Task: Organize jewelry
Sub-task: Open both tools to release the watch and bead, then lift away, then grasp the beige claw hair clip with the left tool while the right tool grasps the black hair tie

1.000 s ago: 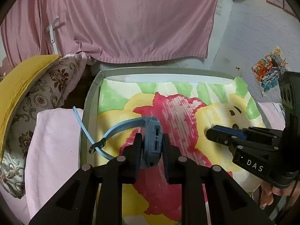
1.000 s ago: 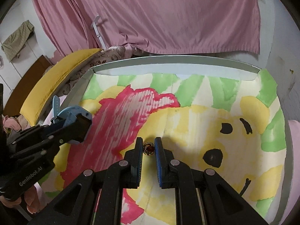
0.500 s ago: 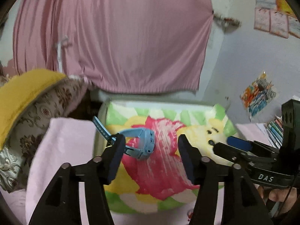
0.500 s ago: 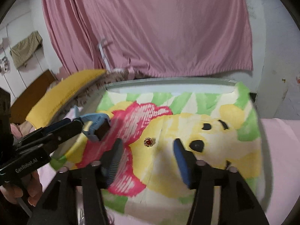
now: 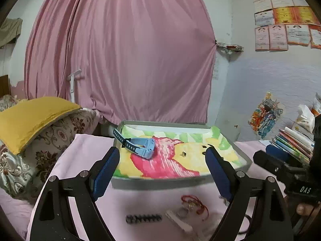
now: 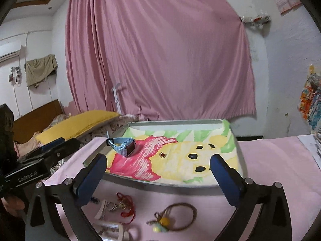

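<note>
A grey tray (image 5: 180, 182) (image 6: 170, 184) lined with a bear-print cloth sits on the pink cover. In its left part lies a blue watch (image 5: 144, 148) (image 6: 124, 147); a small red and gold stud (image 6: 162, 155) (image 5: 183, 154) rests near the middle. My left gripper (image 5: 162, 156) hangs in front of the tray, jaws still opening, nothing between them. Beside it my right gripper (image 6: 158, 160) is also opening wide and is empty. Nearer me on the cover lie a red cord bracelet (image 5: 192, 202), a black beaded piece (image 5: 143, 219) and a brown cord loop with a yellow bead (image 6: 176, 214).
A yellow pillow (image 5: 34, 116) on patterned cushions is at the left. Behind the tray a pink curtain (image 5: 120, 60) hangs. Stacked books (image 5: 291, 140) stand at the right. A hand (image 6: 12, 204) holds the left gripper's handle.
The left gripper let go of the blue watch and the right let go of the small stud. Both opened wide and drew back and up, bringing the loose jewelry into view.
</note>
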Motion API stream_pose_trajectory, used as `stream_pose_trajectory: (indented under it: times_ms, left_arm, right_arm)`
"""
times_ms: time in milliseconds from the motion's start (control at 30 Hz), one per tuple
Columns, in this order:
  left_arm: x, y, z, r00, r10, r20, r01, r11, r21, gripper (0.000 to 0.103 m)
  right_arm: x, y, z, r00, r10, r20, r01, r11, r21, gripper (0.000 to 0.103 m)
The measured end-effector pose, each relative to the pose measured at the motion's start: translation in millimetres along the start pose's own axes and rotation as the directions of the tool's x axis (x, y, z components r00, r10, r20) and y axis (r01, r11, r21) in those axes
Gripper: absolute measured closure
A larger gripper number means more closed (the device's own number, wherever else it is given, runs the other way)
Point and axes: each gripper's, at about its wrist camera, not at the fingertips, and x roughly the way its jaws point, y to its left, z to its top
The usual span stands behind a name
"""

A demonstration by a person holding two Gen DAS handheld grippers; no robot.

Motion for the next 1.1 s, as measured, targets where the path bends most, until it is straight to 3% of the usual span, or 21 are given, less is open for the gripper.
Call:
stream_pose_trajectory:
  times_ms: [100, 167, 467, 633, 933, 1100]
  left_arm:
    - [-16.3, -6.3, -8.9, 1.000, -0.007, 0.028, 0.007, 1.000, 0.009, 0.019]
    - [-26.5, -10.7, -16.0, 0.999, 0.001, 0.040, -0.001, 1.000, 0.014, 0.012]
    - [-50.5, -20.9, -51.8, 0.999, 0.015, 0.048, -0.016, 1.000, 0.024, 0.012]
    - [-56.2, -22.1, -72.4, 1.000, 0.009, 0.011, -0.009, 0.999, 0.043, 0.012]
    - [-47.6, -27.8, -99.1, 0.989, -0.062, -0.135, 0.068, 0.997, 0.045, 0.012]
    - [-39.5, -28.6, -101.4, 0.973, -0.120, -0.196, 0.125, 0.992, 0.012, 0.012]
  right_arm:
    - [-19.4, 0.9, -8.3, 0.999, -0.023, 0.046, 0.023, 1.000, 0.002, 0.000]
    - [-30.3, 1.7, -14.8, 0.997, -0.036, 0.067, 0.036, 0.999, -0.001, 0.000]
    - [-54.2, 7.8, -45.8, 0.993, -0.068, 0.096, 0.073, 0.996, -0.054, 0.000]
    - [-55.1, 6.8, -64.7, 0.995, -0.086, 0.048, 0.090, 0.993, -0.079, 0.000]
    - [-41.6, -1.5, -89.1, 0.992, -0.076, -0.098, 0.068, 0.995, -0.078, 0.001]
    - [-29.6, -5.9, -96.2, 0.980, -0.062, -0.191, 0.050, 0.997, -0.066, 0.024]
